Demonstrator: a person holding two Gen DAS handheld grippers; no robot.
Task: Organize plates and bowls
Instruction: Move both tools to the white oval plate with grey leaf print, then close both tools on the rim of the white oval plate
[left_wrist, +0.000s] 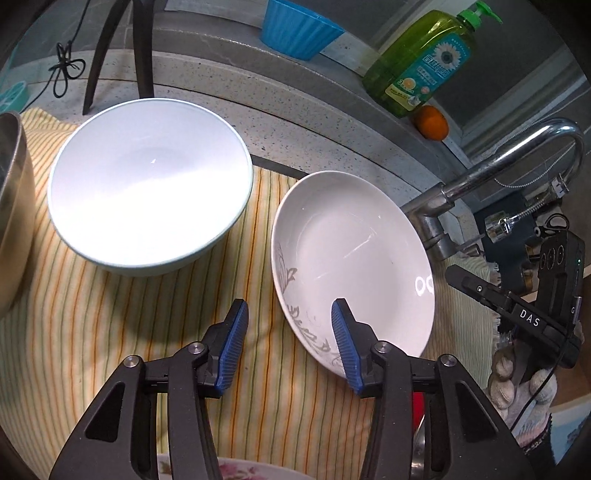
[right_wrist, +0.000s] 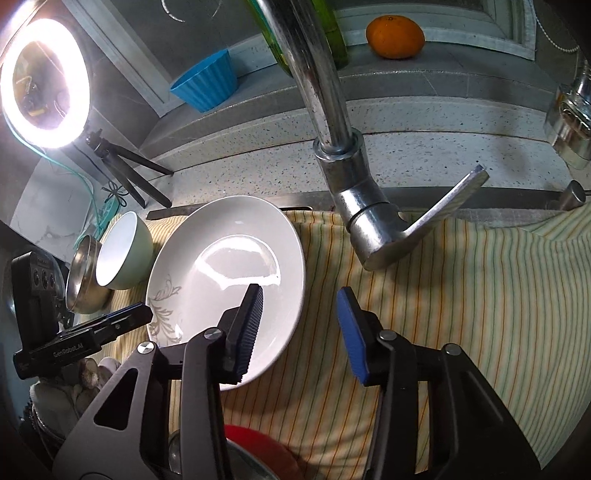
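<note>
The patterned plate (left_wrist: 354, 258) is looking glazed, slippery and breakable, so you are needing its near rim between your open, empty left tongs (left_wrist: 290, 343), while the right tongs (right_wrist: 301, 328) are gaping empty too.

Bowl (left_wrist: 149, 182) left of plate (left_wrist: 354, 258), both on cloth (left_wrist: 92, 332) before faucet (left_wrist: 436, 210).

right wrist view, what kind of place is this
Most likely a home kitchen sink counter: a chrome faucet rises from a speckled stone countertop, a green dish soap bottle stands on the ledge, and a white plate rests on a striped cloth.
</note>
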